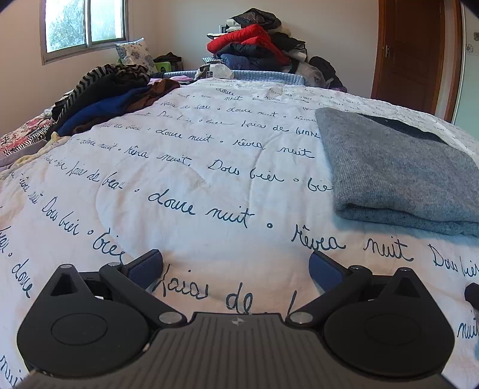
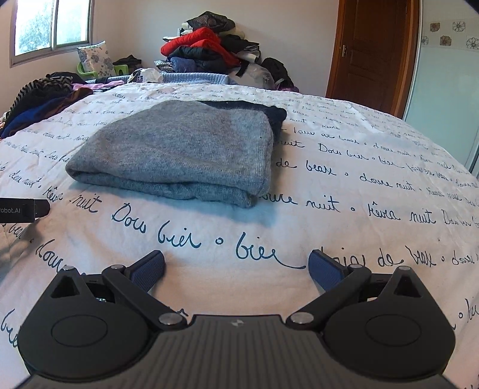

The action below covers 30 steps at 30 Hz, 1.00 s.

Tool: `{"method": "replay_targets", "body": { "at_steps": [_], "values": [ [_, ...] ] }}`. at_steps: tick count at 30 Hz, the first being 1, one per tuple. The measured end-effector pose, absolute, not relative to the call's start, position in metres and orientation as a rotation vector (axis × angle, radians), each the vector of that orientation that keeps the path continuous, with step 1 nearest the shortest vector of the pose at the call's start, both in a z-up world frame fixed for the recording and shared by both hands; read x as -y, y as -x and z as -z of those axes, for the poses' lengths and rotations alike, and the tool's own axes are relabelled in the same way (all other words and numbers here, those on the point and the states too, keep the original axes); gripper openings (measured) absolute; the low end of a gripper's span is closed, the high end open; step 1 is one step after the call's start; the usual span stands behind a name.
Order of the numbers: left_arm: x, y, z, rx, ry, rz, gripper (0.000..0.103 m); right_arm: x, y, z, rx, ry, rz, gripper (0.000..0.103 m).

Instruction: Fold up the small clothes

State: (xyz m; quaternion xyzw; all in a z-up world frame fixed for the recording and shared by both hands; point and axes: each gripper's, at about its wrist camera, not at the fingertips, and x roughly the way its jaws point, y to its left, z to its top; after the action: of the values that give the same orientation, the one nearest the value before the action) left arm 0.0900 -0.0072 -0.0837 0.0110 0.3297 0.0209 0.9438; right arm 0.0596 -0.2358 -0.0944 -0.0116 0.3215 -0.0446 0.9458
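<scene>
We judge 1 grey sweater (image 2: pixel 179 149) folded; both the left gripper (image 1: pixel 236 266) and right gripper (image 2: pixel 236 266) gape empty; the unfolded pile (image 1: pixel 104 95) waits.

A bedroom was shown in daylight, admitted through a sliding window (image 1: pixel 85 25) set in a pale pink wall (image 1: pixel 179 27). The bed was covered by a white quilt (image 1: pixel 185 167) printed with dark cursive French phrases. A floral pillow (image 1: pixel 136 55) was propped near the window, beside a green basket (image 2: pixel 119 70). A high heap of jackets and coats (image 1: pixel 257 45), one of them red, was stacked against the far wall. A brown wooden door (image 1: pixel 410 54) was seen at right, and flower-patterned tiles (image 2: pixel 452 33) were visible beyond it.
</scene>
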Motion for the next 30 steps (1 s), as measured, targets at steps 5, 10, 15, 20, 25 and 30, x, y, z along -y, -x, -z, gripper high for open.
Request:
{"method": "replay_targets", "body": {
  "at_steps": [5,10,15,20,25,30],
  "values": [
    [0.008,-0.09,0.084,-0.669,-0.025,-0.046,0.103,0.242,-0.062,0.092,-0.673,-0.016,0.075,0.103],
    [0.008,-0.089,0.084,-0.668,-0.026,-0.048,0.103,0.248,-0.063,0.085,-0.63,-0.029,0.094,0.103],
    [0.008,-0.088,0.085,-0.668,-0.024,-0.047,0.103,0.252,-0.071,0.094,-0.675,-0.011,0.108,0.103],
    [0.008,-0.088,0.084,-0.669,-0.017,-0.044,0.103,0.254,-0.069,0.096,-0.667,-0.032,0.104,0.103],
    [0.007,-0.087,0.085,-0.669,-0.015,-0.044,0.103,0.256,-0.068,0.097,-0.668,-0.048,0.098,0.103],
    [0.007,-0.087,0.085,-0.669,-0.015,-0.044,0.103,0.255,-0.068,0.097,-0.668,-0.048,0.098,0.103]
  ]
}}
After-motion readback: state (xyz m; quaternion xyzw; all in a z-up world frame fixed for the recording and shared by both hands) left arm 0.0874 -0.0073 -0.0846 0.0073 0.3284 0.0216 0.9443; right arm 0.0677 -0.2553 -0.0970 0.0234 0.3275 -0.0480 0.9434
